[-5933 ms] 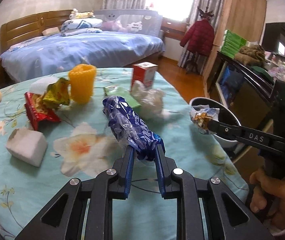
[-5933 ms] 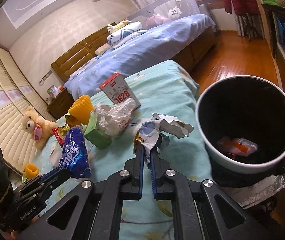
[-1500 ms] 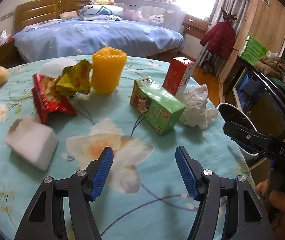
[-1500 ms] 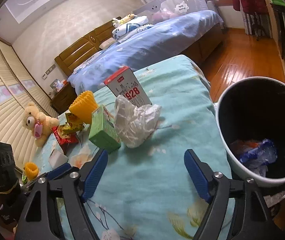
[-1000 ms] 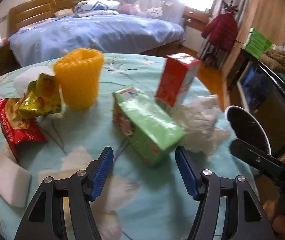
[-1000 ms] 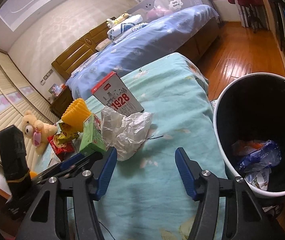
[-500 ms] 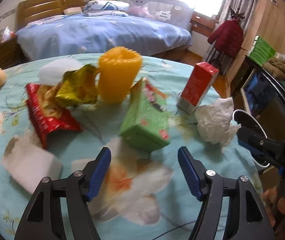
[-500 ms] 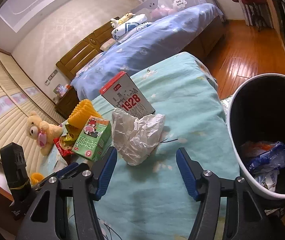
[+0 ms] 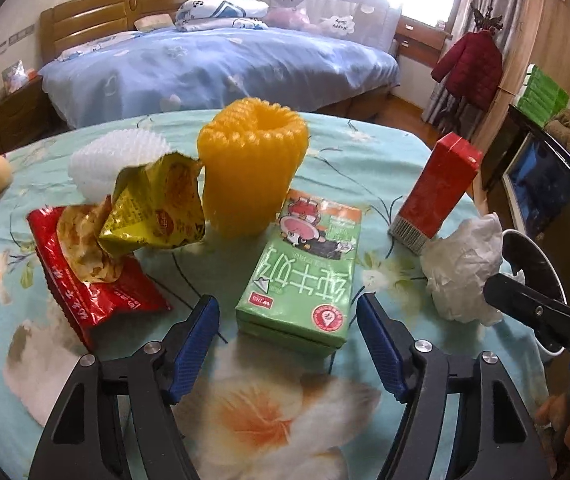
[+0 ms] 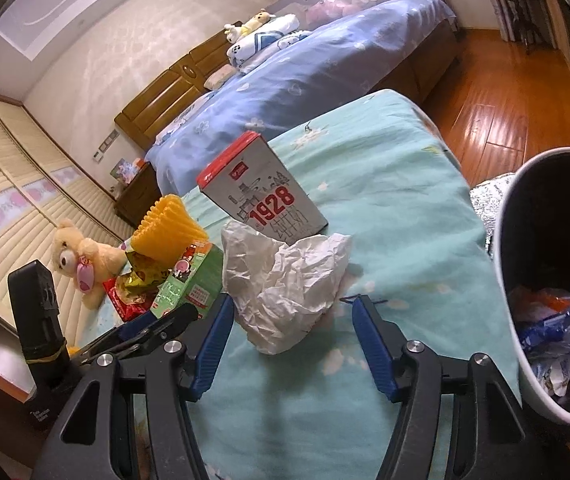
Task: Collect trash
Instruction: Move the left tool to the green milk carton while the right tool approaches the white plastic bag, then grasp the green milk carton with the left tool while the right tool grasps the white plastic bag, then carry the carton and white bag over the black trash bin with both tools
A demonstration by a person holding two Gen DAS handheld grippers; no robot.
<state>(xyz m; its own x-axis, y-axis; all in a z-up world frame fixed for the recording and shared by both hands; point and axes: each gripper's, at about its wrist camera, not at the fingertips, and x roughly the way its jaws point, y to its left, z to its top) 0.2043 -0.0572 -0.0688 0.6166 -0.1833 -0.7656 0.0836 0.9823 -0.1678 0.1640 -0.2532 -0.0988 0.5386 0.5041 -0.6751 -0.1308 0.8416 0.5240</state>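
Observation:
A green drink carton lies flat on the floral tablecloth. Its near end sits between the blue pads of my left gripper, whose jaws are closing with a thin gap on each side. A crumpled white paper sits between the pads of my right gripper, whose jaws are also closing without pressing it. The bin stands at the table's right edge with wrappers inside. In the left wrist view the paper lies at the right.
Behind the carton stand a yellow foam net and a red-and-grey carton. A gold wrapper, red wrapper, white foam net and white tissue lie left. A teddy bear sits far left, a bed beyond.
The green carton has turned and now lies face up with its end between my left jaws. My right gripper has moved in, so the crumpled paper now sits between its pads.

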